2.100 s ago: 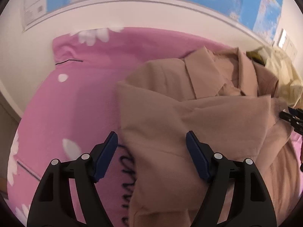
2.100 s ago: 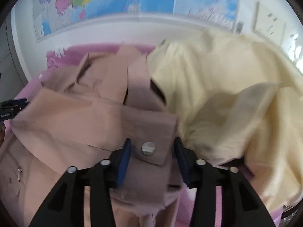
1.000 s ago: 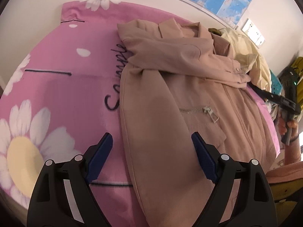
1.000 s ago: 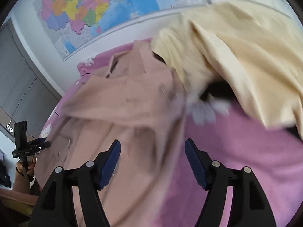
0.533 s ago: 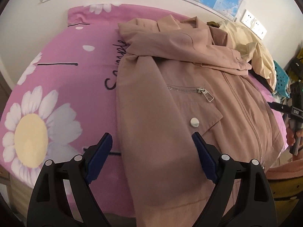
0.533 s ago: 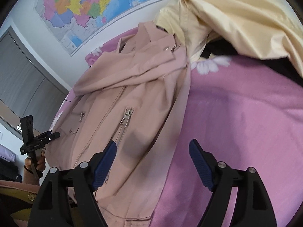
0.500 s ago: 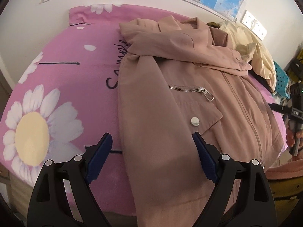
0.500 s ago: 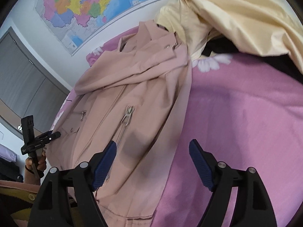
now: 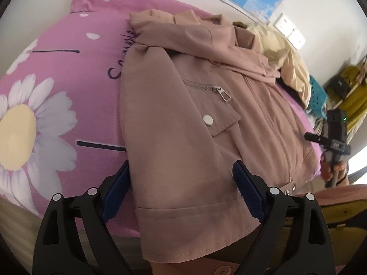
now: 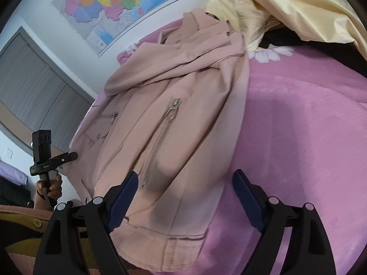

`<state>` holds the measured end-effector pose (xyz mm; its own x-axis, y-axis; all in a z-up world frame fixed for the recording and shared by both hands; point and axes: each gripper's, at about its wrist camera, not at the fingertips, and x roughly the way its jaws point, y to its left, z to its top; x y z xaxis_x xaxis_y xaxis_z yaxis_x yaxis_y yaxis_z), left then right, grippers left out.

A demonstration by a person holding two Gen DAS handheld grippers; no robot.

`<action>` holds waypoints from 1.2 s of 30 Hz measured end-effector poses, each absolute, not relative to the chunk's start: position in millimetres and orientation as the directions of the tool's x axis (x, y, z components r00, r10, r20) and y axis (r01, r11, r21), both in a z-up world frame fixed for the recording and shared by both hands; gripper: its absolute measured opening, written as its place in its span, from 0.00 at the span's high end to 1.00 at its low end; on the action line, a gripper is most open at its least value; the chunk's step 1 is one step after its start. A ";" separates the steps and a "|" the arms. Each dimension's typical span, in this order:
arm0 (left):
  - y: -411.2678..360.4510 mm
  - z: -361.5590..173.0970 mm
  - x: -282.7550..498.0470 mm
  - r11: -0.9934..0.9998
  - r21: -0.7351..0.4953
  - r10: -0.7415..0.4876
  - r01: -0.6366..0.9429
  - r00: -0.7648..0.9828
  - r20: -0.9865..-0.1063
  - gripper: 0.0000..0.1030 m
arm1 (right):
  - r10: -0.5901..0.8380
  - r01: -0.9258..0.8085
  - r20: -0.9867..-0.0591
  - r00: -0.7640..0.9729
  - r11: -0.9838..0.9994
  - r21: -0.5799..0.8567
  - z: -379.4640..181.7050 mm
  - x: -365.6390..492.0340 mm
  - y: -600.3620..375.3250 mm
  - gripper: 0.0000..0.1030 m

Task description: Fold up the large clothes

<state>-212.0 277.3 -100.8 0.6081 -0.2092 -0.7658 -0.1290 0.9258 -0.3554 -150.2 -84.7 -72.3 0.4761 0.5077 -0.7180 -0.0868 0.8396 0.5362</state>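
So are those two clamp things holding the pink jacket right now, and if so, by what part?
Nothing is held. Both the left hand-held gripper and the right hand-held gripper are open, hovering over the jacket near its hem.

Both views are bright with soft, even daylight. In the left wrist view a blown-out white patch sits at the right edge, and the lower left corner smears into blur. Fisheye bending curves the pink bedspread (image 9: 68, 73) and darkens every corner to black. In the right wrist view, soft shadows lie on the pink jacket (image 10: 174, 123) at lower centre; the upper right looks slightly overexposed.
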 end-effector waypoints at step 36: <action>270.8 -31.2 -259.2 0.856 -0.514 -0.295 -0.059 0.761 -0.578 0.94 | 0.706 -0.301 -0.449 0.548 0.667 0.681 -7.6 -209.8 -85.9 0.94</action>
